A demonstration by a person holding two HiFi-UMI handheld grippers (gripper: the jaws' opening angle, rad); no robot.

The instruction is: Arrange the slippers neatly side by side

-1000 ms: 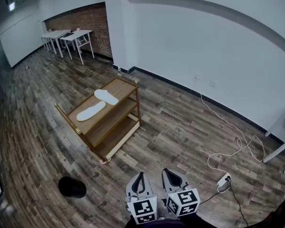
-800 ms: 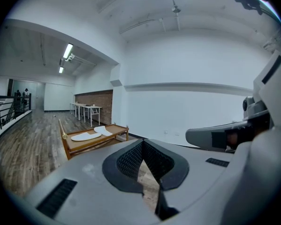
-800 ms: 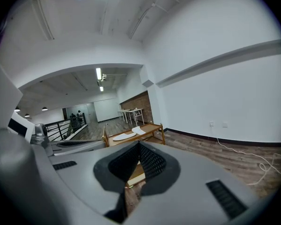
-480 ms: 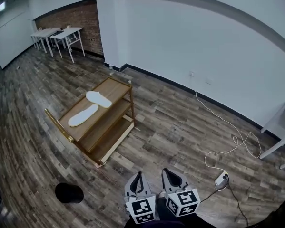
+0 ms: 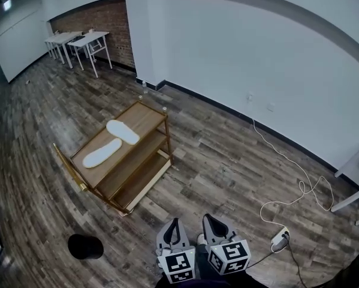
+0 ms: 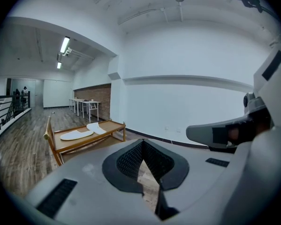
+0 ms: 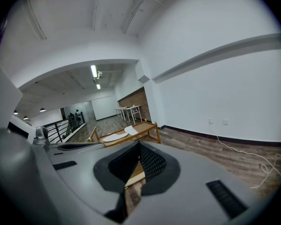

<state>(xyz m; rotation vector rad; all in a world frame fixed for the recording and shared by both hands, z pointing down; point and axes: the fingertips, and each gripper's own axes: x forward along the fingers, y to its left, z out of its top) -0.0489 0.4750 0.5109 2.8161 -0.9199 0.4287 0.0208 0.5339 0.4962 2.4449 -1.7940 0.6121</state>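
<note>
Lying on top shelf of wooden rack (image 5: 144, 116): two white slippers, far slipper (image 5: 123, 132) and near slipper (image 5: 102, 153), askew. Left gripper (image 5: 174, 222) and right gripper (image 5: 214, 221) well short of rack, jaws closed, empty.

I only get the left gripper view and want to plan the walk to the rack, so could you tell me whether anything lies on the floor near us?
Observer: In the head view a black round thing sits on the floor, off to the left of the left gripper.
Operator: Thank you. Is anything on the other side?
Observer: A white cable trails across the floor to a power strip, just right of the right gripper.
Operator: And are that gripper's jaws free?
Observer: The right gripper view shows its jaws shut, with nothing between them.
</note>
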